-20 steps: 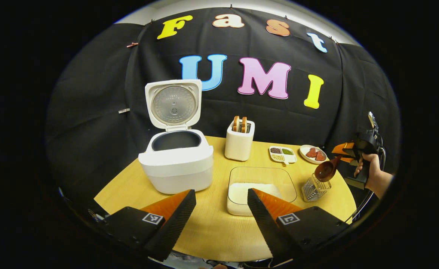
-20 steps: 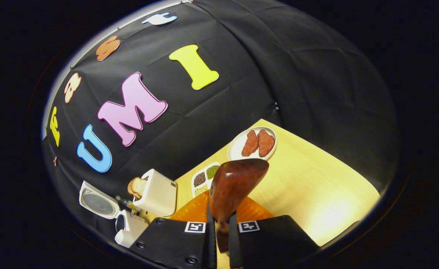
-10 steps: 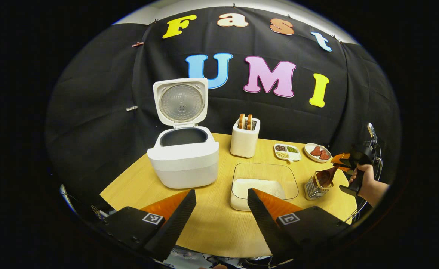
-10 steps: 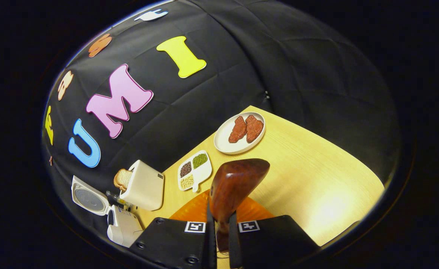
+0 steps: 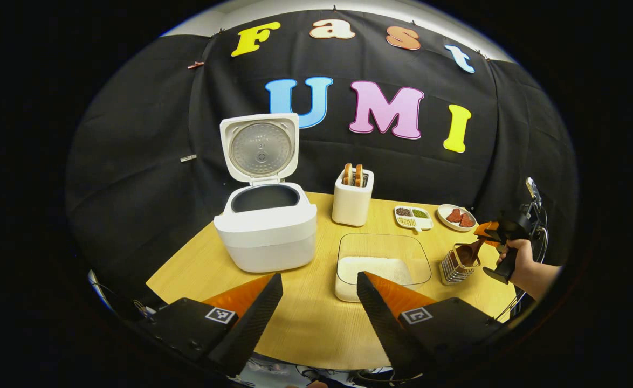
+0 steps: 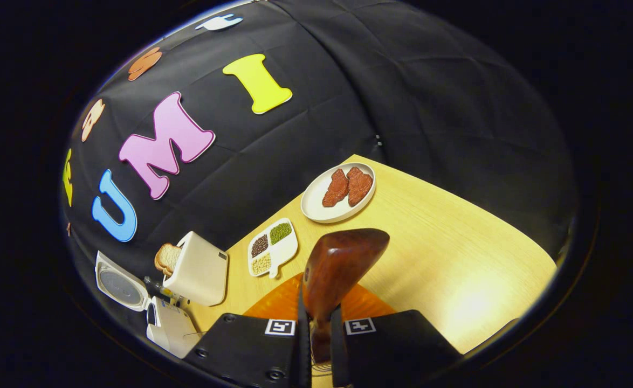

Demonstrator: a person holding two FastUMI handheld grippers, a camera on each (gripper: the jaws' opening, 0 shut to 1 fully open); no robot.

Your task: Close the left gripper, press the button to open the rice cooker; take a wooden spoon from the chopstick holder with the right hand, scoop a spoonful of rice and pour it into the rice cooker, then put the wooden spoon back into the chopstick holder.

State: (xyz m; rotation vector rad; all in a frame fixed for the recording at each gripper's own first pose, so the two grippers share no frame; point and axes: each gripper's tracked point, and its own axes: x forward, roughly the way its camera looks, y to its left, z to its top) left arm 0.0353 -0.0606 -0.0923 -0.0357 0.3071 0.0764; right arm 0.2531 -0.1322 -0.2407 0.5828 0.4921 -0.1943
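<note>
The pale wooden worktop [image 5: 305, 323] spans the lower half of the left gripper view. At centre left on it stands the white rice cooker [image 5: 265, 229], its round-plated lid [image 5: 260, 148] upright and its dark pot open, so the button step looks done. Right of centre sits the clear square dish of white rice [image 5: 384, 267]. At the right edge, the small wire chopstick holder [image 5: 455, 267] has the dark brown wooden spoon [image 5: 468, 251] at its mouth.

The right gripper [image 6: 319, 337] has its jaws clenched on the spoon's handle, bowl away from the camera, long axis along the fingers. The left gripper [image 5: 316, 318] hovers with jaws spread, released.

This looks like the last step, returning the spoon. Next: lower it fully, then let go.
</note>
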